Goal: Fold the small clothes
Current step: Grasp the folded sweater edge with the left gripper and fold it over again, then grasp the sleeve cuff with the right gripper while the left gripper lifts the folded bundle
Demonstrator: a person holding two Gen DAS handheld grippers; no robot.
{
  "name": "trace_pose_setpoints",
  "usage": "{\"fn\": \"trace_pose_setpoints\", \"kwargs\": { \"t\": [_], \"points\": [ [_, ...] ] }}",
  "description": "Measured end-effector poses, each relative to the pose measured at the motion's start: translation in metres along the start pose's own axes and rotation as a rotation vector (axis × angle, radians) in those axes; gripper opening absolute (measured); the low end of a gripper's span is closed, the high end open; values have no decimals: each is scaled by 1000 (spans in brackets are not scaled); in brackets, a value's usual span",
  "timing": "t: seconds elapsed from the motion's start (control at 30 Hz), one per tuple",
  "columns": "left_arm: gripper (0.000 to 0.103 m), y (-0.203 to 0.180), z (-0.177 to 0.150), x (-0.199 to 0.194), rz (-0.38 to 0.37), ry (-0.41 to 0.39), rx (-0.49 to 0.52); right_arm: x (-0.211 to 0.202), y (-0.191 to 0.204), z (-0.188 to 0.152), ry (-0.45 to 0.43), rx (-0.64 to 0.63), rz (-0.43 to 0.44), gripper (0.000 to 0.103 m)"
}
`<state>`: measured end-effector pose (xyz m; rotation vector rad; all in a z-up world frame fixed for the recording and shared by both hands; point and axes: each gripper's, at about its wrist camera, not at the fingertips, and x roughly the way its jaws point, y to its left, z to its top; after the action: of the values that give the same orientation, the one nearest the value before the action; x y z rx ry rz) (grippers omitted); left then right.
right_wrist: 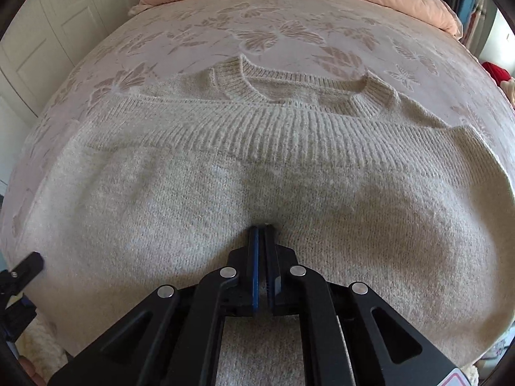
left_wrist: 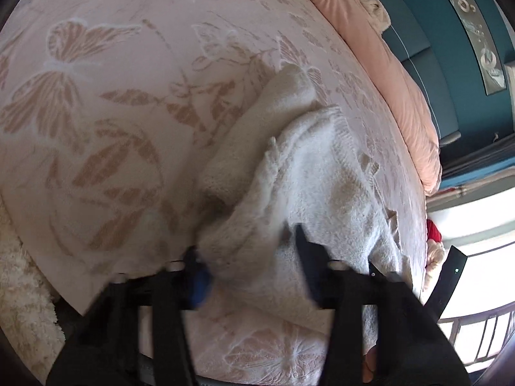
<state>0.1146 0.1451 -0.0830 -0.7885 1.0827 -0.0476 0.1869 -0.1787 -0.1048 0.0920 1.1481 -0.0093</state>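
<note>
- Right wrist view first: cream knit sweater spread over the bedspread with butterfly pattern, ribbed hem band folded up toward the neckline, so already halved across the body.
- Right gripper pointing steeply down, jaws pressed together with the tip dug into the knit near mid-fold; probably pinning or nipping the layer to hold it in place, though no clear pinch of fabric visible.
- Left wrist view: left gripper at the sweater's side, jaws narrowed around a bunched fold of sleeve or side edge; blurred, but fabric clearly bulging between them, looks like a grip for the next fold inward.
- Peach duvet heaped at the head of the bed, well apart from the work.
- Labels, brands, writing: none readable anywhere.
</note>
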Motion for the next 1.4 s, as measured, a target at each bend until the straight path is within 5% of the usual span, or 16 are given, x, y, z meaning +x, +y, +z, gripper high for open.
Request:
{"fn": "trace_pose_setpoints", "kwargs": {
  "t": [0.1, 0.3, 0.43, 0.57, 0.63, 0.7, 0.8, 0.87, 1.0, 1.13, 1.27, 1.4],
  "points": [
    [16, -34, 2, -24, -13, -51, 99, -17, -14, -4, -17, 61, 76, 8],
    [11, -168, -30, -81, -89, -167, 486, -79, -72, -45, -135, 214, 209, 22],
    [12, -249, -81, -76, -181, -128, 678, -114, -133, -87, -185, 313, 175, 23],
    [19, -287, -145, -27, -160, -46, 823, -133, -190, -127, -198, 424, 132, 27],
    [33, -285, -172, 3, -110, 17, 861, -136, -210, -141, -194, 459, 116, 29],
    [75, -271, -192, 16, -27, 33, 875, -140, -222, -152, -199, 485, 119, 35],
    [91, -234, -200, 4, -5, -7, 906, -151, -229, -157, -231, 496, 133, 56],
    [92, -213, -197, 0, 54, -41, 932, -153, -226, -151, -254, 496, 180, 72],
    [93, -174, -174, 12, 180, -30, 871, -140, -214, -126, -236, 505, 297, 78],
    [93, -160, -159, 21, 188, -7, 794, -106, -200, -92, -157, 506, 360, 82],
    [93, -161, -164, 33, 204, -7, 844, -67, -200, -82, -51, 612, 426, 82],
    [92, -162, -167, 48, 195, 46, 862, -61, -190, -72, -42, 642, 447, 83]
  ]
}}
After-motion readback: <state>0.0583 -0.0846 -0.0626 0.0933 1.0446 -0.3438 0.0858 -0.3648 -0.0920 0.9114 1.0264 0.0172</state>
